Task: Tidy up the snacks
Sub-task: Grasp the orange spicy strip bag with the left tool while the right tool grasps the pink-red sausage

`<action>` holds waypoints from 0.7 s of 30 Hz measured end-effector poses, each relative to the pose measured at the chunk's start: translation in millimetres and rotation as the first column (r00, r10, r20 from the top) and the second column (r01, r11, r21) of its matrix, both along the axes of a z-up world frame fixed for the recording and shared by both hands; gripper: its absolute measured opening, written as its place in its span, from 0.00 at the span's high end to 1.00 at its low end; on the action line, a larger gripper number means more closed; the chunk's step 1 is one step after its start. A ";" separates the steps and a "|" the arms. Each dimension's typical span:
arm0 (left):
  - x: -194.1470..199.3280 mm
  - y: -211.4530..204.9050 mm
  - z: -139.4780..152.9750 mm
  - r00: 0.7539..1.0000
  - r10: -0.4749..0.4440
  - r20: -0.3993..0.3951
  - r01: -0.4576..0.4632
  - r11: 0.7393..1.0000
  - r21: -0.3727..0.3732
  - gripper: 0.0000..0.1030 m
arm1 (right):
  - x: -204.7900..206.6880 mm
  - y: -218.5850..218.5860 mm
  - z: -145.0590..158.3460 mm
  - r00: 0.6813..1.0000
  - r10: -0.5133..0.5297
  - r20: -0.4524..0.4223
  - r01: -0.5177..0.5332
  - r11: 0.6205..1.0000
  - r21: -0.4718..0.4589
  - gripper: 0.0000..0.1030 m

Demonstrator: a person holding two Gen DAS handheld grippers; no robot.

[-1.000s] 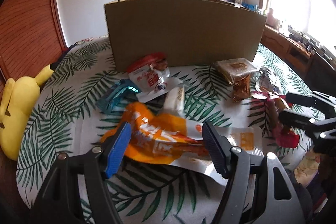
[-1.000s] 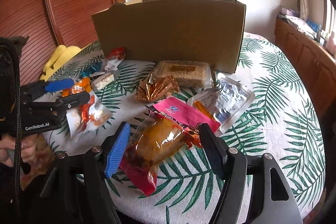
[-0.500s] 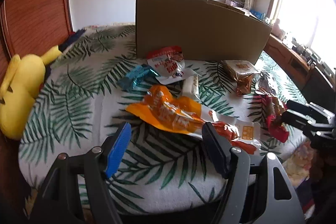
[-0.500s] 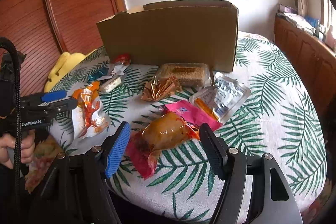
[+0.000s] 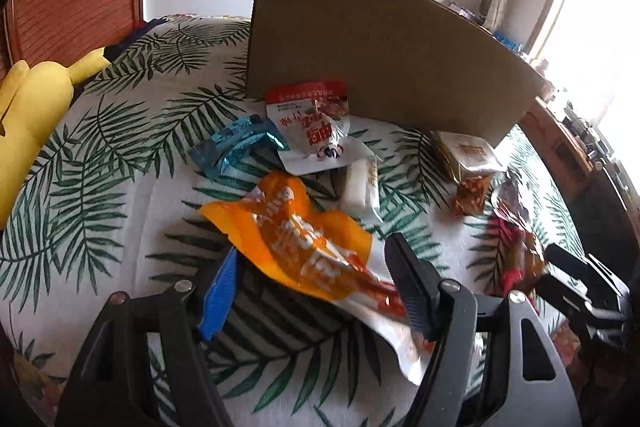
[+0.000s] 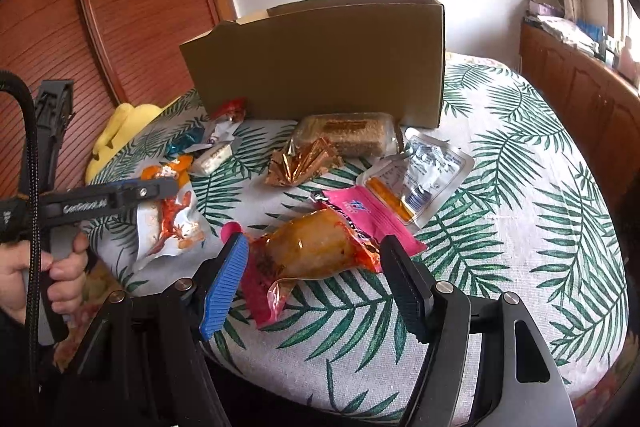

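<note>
Snack packets lie on a leaf-print cloth in front of an open cardboard box (image 5: 384, 55) that also shows in the right wrist view (image 6: 320, 63). My left gripper (image 5: 316, 291) is open, its jaws on either side of an orange packet (image 5: 296, 231). Behind it lie a blue wrapper (image 5: 236, 143), a red-and-white pouch (image 5: 316, 131) and a white bar (image 5: 362, 183). My right gripper (image 6: 316, 279) is open around a clear yellow-orange packet (image 6: 316, 247) lying on a pink pouch (image 6: 368, 215).
A brown cake pack (image 6: 344, 133), a gold wrapper (image 6: 304, 163) and a clear tray pack (image 6: 420, 175) lie mid-table. A yellow plush (image 5: 32, 107) sits at the left edge. A wooden cabinet (image 6: 580, 99) stands at the right. The left gripper also shows in the right wrist view (image 6: 120, 197).
Both grippers have moved forward and down over the table edge: the left onto the orange packet, the right onto the yellow-orange packet. Both stay open.
</note>
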State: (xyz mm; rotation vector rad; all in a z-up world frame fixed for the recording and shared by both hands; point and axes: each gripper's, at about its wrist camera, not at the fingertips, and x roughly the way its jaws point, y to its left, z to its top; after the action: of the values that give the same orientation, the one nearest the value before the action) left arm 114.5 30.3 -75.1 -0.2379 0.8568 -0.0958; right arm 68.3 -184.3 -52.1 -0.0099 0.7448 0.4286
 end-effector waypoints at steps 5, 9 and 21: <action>0.9 -15.3 -2.6 1.000 -0.011 0.015 0.009 0.994 0.108 0.31 | 3.0 3.3 -1.1 1.000 0.001 -0.004 -0.001 1.000 0.007 0.32; -4.3 -17.6 -3.1 0.998 -0.049 0.025 0.046 0.993 0.113 0.42 | 3.6 7.6 -3.8 1.000 -0.002 -0.007 0.002 1.000 0.002 0.31; -23.6 -4.4 -0.2 0.995 -0.087 0.049 0.081 0.989 0.122 0.64 | 5.4 6.6 -5.4 0.999 -0.030 -0.026 0.030 1.000 -0.001 0.31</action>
State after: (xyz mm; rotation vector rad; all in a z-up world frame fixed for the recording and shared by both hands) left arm 90.9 25.9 -75.3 -0.0862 0.8154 -0.1285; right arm 73.7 -177.7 -57.5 0.0062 0.7697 0.4003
